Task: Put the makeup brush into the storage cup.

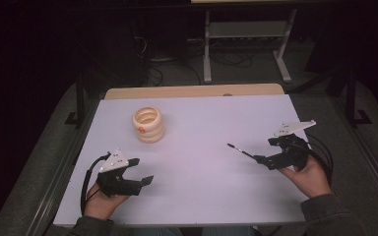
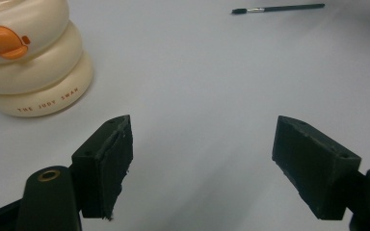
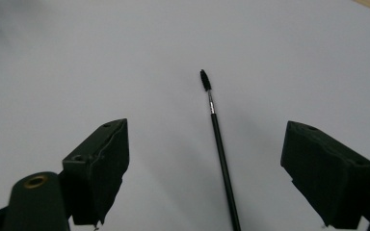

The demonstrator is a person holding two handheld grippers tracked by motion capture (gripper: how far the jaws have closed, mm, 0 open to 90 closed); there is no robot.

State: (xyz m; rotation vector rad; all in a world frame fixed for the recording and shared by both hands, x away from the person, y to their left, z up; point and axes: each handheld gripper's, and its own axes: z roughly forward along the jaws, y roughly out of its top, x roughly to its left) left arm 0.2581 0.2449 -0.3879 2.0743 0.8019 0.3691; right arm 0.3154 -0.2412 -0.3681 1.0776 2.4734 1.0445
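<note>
Cream rings make up the holder (image 1: pixel 148 125) at our far left on the white table (image 1: pixel 202 196), with our left gripper (image 1: pixel 138 172) just in front of it, jaws wide apart and empty. To the right, the black brush (image 3: pixel 218 144) lies flat on the table between the spread jaws of our right gripper (image 1: pixel 265 152), untouched by either.

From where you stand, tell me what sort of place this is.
Probably a lab or recording workspace: a white-topped table, tangled cables and metal stand legs on the grey floor behind, dark surroundings.
</note>
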